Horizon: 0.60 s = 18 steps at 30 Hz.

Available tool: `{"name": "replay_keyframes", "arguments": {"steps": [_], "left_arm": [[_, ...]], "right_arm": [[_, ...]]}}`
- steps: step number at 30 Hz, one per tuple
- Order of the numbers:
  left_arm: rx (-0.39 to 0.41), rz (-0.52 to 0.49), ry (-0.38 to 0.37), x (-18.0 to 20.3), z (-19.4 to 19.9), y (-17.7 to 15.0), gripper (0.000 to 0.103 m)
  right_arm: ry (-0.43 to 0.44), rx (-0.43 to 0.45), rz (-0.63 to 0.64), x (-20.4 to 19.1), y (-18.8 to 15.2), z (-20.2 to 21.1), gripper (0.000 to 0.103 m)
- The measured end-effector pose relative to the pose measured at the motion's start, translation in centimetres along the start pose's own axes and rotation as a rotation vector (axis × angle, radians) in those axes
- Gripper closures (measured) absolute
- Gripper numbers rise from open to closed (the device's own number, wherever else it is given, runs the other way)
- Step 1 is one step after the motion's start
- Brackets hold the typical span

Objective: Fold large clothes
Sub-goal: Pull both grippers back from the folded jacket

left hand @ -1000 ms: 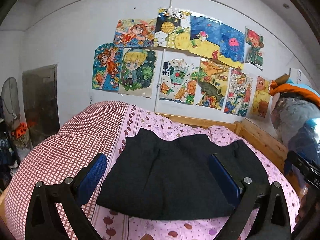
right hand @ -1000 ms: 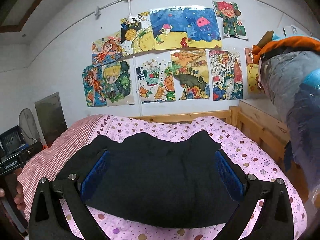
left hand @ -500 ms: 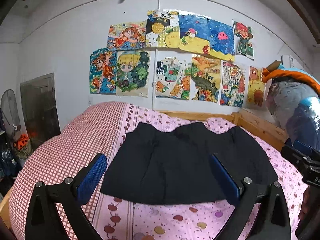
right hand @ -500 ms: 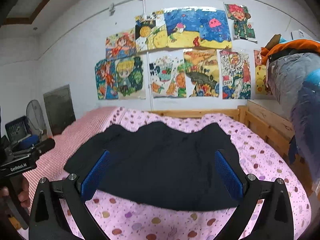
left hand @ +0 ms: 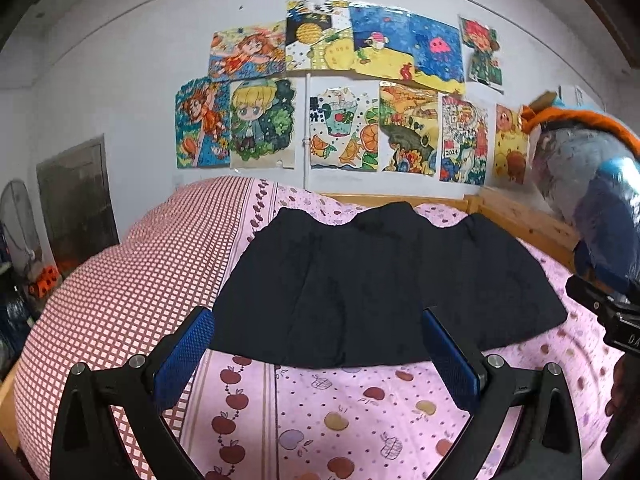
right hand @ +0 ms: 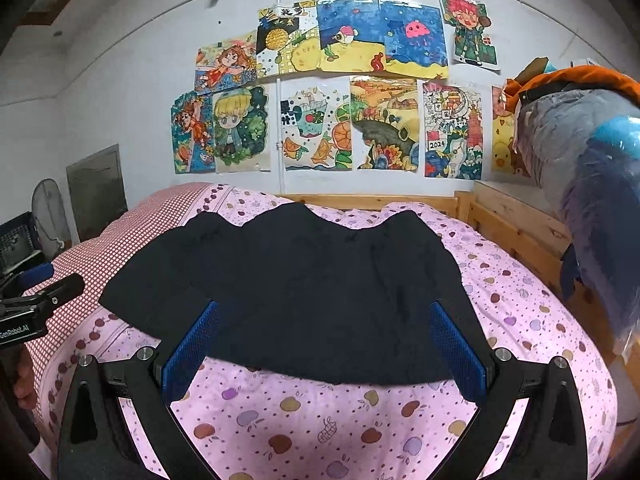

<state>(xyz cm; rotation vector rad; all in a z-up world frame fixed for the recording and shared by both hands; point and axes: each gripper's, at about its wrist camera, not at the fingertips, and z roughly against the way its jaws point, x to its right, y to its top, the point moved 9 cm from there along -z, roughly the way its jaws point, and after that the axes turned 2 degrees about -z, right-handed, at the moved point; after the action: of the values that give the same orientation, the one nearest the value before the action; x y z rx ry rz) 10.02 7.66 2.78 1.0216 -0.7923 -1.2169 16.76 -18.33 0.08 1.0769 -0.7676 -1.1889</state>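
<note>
A: Where's the garment (left hand: 376,288)?

B: Flat on the bed (left hand: 360,400), dark, spread across the middle, its near hem toward me and its far edge close to the wooden frame (right hand: 516,228) at the head.

A: What changed?

B: I've pulled both grippers back and up over the last second; the cloth looks smaller and lies free. My left gripper (left hand: 316,354) is wide and empty, my right gripper (right hand: 324,346) likewise. I'd judge this fold laid down, with the next grasp still to choose.

A: And around it?

B: Pink apple-print sheet, a red checked quilt (left hand: 132,280) along the left edge, drawings (right hand: 328,92) on the wall, bagged bedding (right hand: 588,168) at the right.
</note>
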Motion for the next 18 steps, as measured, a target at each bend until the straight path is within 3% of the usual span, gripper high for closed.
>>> {"name": "replay_keyframes", "arguments": {"steps": [8,18], "left_arm": [[0.021,-0.071,-0.024,1.8,0.3,-0.9,0.0],[-0.032,-0.055,-0.026,1.7,-0.3,-2.1,0.0]], "right_arm": [[0.012,-0.047,-0.061,0.7,-2.5,-0.9,0.002],[0.016,-0.019,0.025,-0.7,-3.3,-0.4,0.002]]}}
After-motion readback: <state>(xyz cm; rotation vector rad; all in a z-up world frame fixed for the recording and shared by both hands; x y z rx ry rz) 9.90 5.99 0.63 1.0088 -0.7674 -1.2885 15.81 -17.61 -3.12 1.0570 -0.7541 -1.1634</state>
